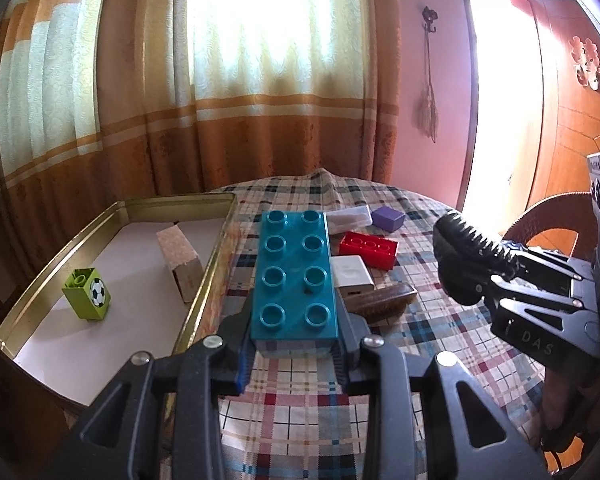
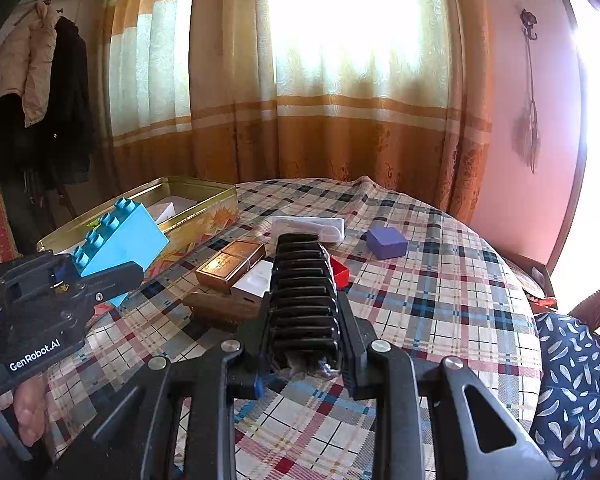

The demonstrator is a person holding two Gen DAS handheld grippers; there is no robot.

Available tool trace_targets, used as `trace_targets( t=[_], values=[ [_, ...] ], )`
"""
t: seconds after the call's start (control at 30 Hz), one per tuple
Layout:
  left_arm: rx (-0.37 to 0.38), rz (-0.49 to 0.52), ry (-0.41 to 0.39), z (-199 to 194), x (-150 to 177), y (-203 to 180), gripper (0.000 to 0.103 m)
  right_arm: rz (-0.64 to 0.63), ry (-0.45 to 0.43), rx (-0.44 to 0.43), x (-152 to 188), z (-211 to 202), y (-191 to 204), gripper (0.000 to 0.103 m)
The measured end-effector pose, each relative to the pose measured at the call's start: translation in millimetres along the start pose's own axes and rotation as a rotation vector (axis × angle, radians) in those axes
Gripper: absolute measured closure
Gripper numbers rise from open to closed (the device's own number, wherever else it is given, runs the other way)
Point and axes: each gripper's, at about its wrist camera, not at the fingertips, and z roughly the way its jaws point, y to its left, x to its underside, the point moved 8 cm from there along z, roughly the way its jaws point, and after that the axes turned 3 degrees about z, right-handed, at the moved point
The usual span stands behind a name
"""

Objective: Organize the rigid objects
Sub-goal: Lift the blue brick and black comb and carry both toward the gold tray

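While gripped, studded plastic brick (image 1: 294, 276) outshines ribbed rubber (image 2: 305, 300)

Bright daylight glows through cream-and-orange striped curtains (image 2: 340, 80) behind a round table (image 2: 440, 300) under a plaid cloth. A pink wall (image 1: 432, 80) carries a hook with a hanging tassel (image 1: 429, 112), and coats (image 2: 40, 92) hang at the far left.

"GenRobot.AI" on left gripper (image 2: 112, 276); "DAS" on right gripper (image 1: 460, 252).
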Motion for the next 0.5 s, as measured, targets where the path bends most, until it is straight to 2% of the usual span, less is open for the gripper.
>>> trace_targets(
  t=[0.5],
  values=[
    [-0.025,-0.005,-0.036,-4.0,-5.0,5.6,0.073,-0.009,-0.022,-0.007,-1.9,-3.4,0.3,0.073]
  ],
)
